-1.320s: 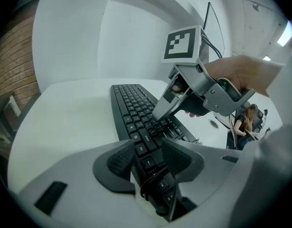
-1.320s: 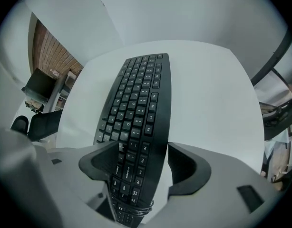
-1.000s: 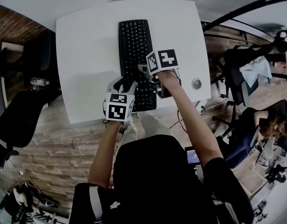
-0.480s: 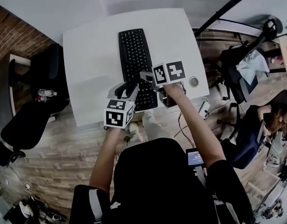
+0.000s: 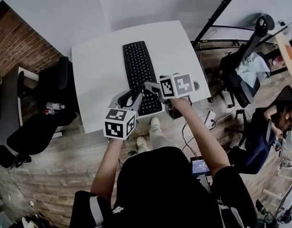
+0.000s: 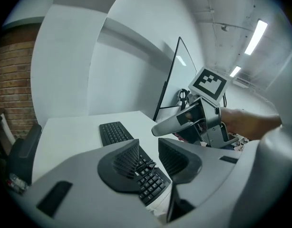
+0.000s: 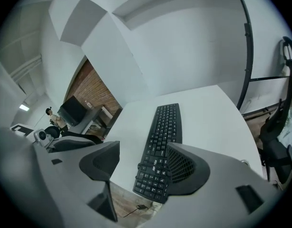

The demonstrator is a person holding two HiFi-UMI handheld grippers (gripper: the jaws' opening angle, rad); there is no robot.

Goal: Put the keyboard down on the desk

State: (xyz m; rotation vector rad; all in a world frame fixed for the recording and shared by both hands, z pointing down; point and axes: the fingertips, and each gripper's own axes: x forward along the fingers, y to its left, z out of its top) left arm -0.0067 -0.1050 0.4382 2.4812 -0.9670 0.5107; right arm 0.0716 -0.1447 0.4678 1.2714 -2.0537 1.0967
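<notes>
Left tool (image 6: 148, 145), just narrowing, and right tool (image 7: 142, 149) gape empty; keyboard (image 5: 139, 72) seems to overhang the lower edge of the desk (image 5: 98, 80), so a nudge could drop it.

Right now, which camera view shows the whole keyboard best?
The head view: the keyboard lies flat on the desk, nearly full length visible. The left gripper view shows it slanted, partly behind the fingers. The right gripper view shows it lengthwise, one corner covered.
</notes>
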